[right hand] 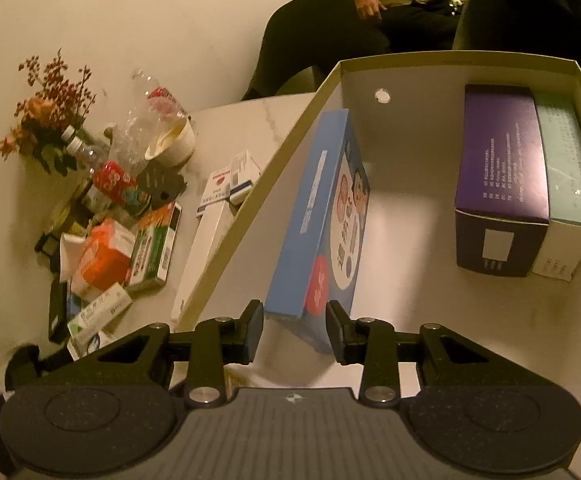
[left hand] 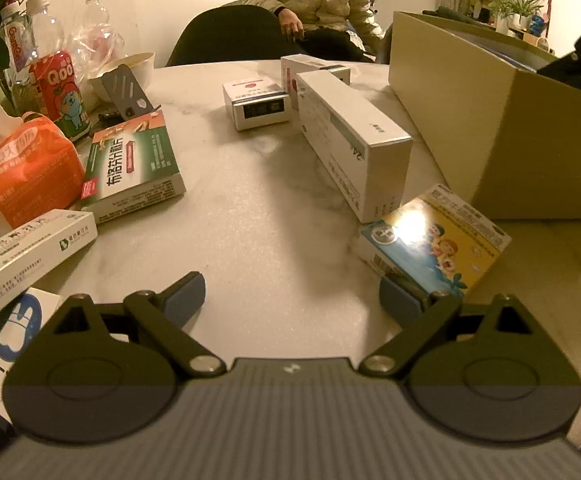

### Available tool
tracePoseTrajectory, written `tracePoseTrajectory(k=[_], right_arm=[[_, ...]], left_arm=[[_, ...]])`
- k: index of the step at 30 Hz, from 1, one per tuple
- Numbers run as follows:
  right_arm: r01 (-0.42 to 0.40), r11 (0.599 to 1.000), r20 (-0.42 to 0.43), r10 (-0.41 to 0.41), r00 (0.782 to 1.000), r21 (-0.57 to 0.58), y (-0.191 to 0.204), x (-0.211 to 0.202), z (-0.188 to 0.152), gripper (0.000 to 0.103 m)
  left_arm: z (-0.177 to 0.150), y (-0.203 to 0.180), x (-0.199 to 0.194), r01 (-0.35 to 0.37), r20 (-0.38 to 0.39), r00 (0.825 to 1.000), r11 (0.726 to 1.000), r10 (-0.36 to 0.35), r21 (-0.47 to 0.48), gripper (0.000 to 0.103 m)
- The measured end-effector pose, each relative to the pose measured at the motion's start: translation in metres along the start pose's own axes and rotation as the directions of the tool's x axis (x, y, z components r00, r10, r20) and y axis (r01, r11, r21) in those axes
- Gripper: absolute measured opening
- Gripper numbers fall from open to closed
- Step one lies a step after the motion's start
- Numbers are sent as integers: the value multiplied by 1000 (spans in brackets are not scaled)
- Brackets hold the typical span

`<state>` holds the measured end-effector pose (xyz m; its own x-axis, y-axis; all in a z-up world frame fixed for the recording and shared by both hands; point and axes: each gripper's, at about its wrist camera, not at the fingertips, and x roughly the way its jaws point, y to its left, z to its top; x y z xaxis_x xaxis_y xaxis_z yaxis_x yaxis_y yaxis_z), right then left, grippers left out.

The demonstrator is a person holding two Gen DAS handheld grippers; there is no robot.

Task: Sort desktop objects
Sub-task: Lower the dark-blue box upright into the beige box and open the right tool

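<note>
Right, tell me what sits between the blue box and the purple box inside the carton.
Nothing: the right wrist view shows bare carton floor between the blue box and the purple box.

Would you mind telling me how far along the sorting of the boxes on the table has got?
Done: the cardboard box holds a purple box, a pale green box beside it and a blue box on edge. In hand: nothing; the right gripper straddles the blue box without pressing it, and the left gripper is open over bare tabletop. Left: the long white box, cartoon box, green box and others.
</note>
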<state>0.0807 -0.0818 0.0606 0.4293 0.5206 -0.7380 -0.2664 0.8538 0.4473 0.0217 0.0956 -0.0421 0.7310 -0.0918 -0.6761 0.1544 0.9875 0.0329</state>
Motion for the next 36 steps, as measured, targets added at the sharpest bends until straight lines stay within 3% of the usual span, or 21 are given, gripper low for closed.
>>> tracePoseTrajectory(k=[7, 36], right_arm=[[-8, 1000, -4, 8, 1000, -19, 4, 4, -4, 23], [82, 994, 97, -75, 992, -69, 7, 49, 39, 23]], left_arm=[[0, -1, 0, -3, 0, 1000, 1000, 3, 0, 96], [-1, 1, 0, 7, -7, 1000, 1000, -7, -24, 97]])
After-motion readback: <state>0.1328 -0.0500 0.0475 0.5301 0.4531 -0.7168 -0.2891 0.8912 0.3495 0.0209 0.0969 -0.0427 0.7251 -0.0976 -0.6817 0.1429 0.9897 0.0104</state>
